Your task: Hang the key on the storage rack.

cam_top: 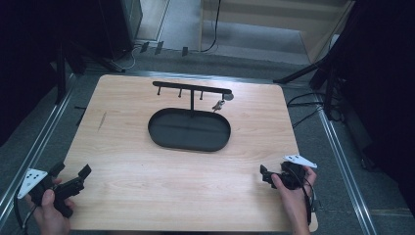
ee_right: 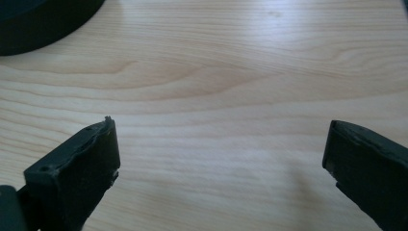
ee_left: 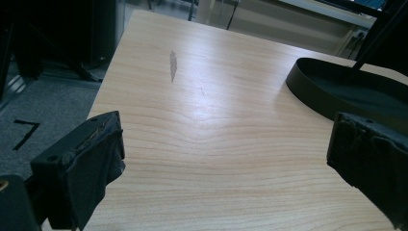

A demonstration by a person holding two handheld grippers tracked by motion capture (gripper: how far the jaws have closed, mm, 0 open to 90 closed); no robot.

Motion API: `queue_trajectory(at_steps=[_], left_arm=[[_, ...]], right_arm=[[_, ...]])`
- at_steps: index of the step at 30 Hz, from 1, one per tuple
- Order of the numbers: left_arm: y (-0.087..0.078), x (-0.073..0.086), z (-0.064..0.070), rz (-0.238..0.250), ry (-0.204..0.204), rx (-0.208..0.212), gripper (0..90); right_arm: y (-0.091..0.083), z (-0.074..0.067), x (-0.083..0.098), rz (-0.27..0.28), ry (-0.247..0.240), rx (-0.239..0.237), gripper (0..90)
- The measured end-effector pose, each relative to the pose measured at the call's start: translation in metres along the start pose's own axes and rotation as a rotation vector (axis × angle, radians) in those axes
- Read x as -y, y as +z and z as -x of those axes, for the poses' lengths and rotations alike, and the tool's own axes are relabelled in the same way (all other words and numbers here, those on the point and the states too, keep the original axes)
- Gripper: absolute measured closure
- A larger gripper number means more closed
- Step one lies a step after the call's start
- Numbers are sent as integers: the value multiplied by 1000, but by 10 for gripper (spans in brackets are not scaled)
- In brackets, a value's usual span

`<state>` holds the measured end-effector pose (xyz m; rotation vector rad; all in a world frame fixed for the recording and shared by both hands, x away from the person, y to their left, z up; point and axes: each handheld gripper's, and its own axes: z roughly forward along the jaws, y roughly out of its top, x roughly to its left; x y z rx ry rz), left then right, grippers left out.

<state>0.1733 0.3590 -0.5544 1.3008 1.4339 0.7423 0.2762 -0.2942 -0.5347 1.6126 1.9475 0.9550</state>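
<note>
Well ahead of both grippers, the keys hang from the rack above the oval tray. Left gripper and right gripper stand wide, holding nothing (hanging looks done). Next, probably rest.

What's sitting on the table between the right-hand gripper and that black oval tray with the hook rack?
Nothing: in the high view, only bare wood of the table lies between the right gripper and the black tray. The right gripper view shows the same bare stretch.
</note>
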Motion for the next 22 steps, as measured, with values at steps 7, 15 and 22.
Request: queue_trajectory(at_steps=[7,15,22], left_arm=[[0,0,0,0,0,-2,0],[0,0,0,-1,0,-2,0],[1,0,0,-5,4,-4,0]], right_arm=[[-16,14,21,107,29,9,0],[-30,24,37,189,69,-22,2],[-29,24,37,219,97,-23,34]])
